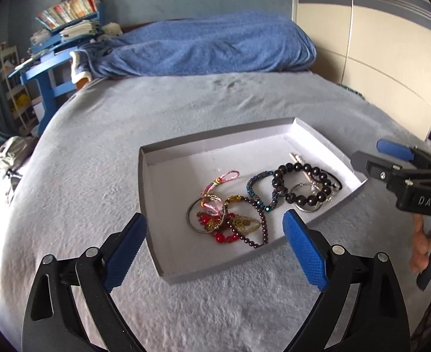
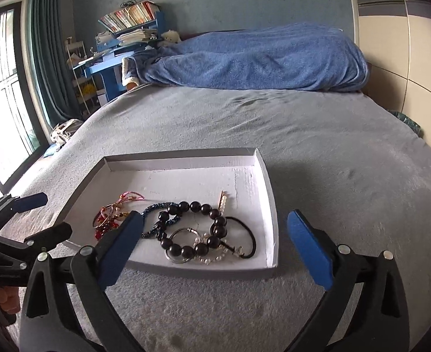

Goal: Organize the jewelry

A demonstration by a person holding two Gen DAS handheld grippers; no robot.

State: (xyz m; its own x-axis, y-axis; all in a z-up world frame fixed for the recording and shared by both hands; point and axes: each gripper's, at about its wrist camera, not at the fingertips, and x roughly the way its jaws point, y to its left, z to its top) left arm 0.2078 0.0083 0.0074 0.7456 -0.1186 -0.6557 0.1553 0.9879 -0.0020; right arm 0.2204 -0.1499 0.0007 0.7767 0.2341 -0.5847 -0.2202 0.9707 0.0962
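A shallow white cardboard tray (image 1: 157,176) (image 2: 262,176) lies on the grey bed cover and holds a heap of jewelry. In it are a large black bead bracelet (image 1: 303,182) (image 2: 198,228), a blue beaded bracelet (image 1: 259,187) (image 2: 157,214), red beads (image 1: 224,236) (image 2: 102,230), a pink cord (image 1: 224,179) (image 2: 132,196), silver hoops (image 1: 193,214) (image 2: 176,243) and a black hair tie (image 2: 249,240). My left gripper (image 1: 215,252) hangs open just short of the tray's near edge, nothing between its fingers. My right gripper (image 2: 215,249) also stands wide open and empty over the tray's near rim.
A blue blanket (image 1: 203,47) (image 2: 253,55) is bunched at the far end of the bed. A blue desk with books (image 1: 60,29) (image 2: 121,35) stands beyond the bed's left side, a window (image 2: 1,94) at the left, wardrobe doors (image 1: 371,35) at the right. A hand (image 1: 426,240) holds the right gripper.
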